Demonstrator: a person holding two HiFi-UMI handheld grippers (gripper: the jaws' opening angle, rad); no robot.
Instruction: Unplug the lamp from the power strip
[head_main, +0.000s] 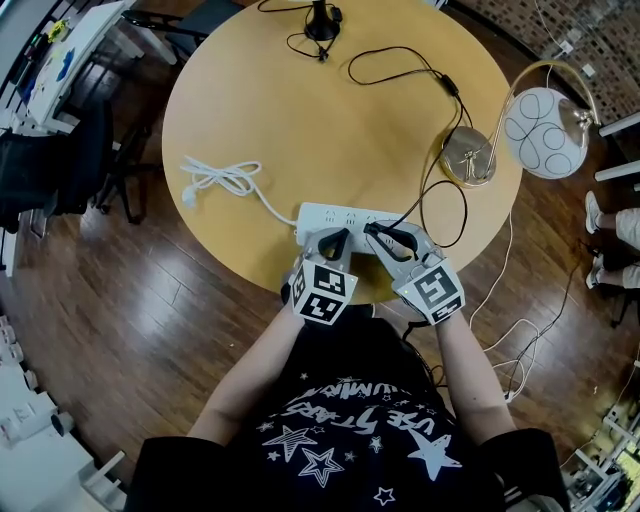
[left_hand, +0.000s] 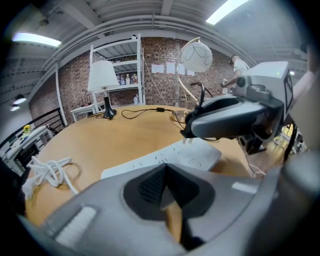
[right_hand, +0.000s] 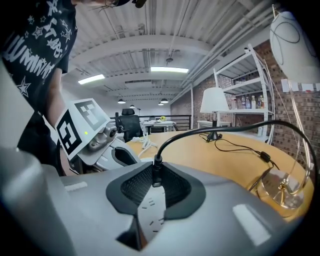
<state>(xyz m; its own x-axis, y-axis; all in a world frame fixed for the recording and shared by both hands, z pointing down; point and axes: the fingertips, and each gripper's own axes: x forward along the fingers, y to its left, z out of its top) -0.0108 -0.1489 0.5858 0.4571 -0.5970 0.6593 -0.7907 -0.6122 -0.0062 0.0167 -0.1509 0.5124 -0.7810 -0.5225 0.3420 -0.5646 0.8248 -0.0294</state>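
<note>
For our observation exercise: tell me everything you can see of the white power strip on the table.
The power strip is a long, flat, white bar, plastic by its look, with socket slots along its top. It lies flat near the round wooden table's near edge. Its white cord leaves the left end and lies loosely coiled. The left gripper's shut jaws sit at its near side. The black plug, clamped in the right gripper, hangs just above it, prongs out.

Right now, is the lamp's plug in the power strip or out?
Out: the plug sits in the right tool, its prongs bare above the power strip.
</note>
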